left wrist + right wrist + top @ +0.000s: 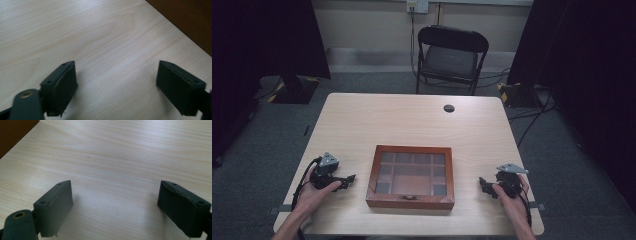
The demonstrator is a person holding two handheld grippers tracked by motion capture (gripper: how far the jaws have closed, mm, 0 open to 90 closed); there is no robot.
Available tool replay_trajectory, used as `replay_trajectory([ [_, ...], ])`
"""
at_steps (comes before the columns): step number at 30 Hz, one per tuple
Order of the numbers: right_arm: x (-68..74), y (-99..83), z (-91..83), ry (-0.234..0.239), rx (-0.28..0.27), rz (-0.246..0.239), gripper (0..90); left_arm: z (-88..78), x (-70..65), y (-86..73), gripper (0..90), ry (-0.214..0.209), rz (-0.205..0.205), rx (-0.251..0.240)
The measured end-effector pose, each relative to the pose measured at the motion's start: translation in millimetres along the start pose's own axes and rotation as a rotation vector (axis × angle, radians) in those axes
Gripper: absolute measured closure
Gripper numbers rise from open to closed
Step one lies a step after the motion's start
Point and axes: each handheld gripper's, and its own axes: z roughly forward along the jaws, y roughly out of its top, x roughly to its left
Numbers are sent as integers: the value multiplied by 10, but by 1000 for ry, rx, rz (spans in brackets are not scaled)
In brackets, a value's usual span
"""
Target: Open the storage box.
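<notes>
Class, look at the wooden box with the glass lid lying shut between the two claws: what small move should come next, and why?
Probably bring the right claw in toward the wooden box, aiming for the small latch on its near side. The lid lies shut, both claws rest open on the table either side of the box, touching nothing, as does the left claw.

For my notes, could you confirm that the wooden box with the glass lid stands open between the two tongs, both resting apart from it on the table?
Not quite: the wooden box is closed, its glass lid flat and its front latch shut, as the high view shows. It does sit between the left tongs and the right tongs, both apart from it on the table.
</notes>
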Motion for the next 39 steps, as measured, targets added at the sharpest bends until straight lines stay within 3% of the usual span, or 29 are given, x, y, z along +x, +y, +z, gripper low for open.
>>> replay_trajectory([
  [7,-1,0,0,1,0,-1,117,-20,-50,42,177,-30,25,8],
  [12,-1,0,0,1,0,-1,117,-85,-87,99,182,-69,19,-30],
  [25,-1,0,0,0,0,-1,116,-251,-223,253,232,-120,19,-90],
  [30,-1,0,0,0,0,-1,117,-347,-306,361,267,-177,12,-139],
  [33,-1,0,0,0,0,-1,116,-364,-339,397,271,-196,24,-146],
  [36,-1,0,0,0,0,-1,116,-377,-393,473,268,-240,24,-152],
  [39,-1,0,0,0,0,-1,117,-373,-425,509,268,-252,25,-158],
])
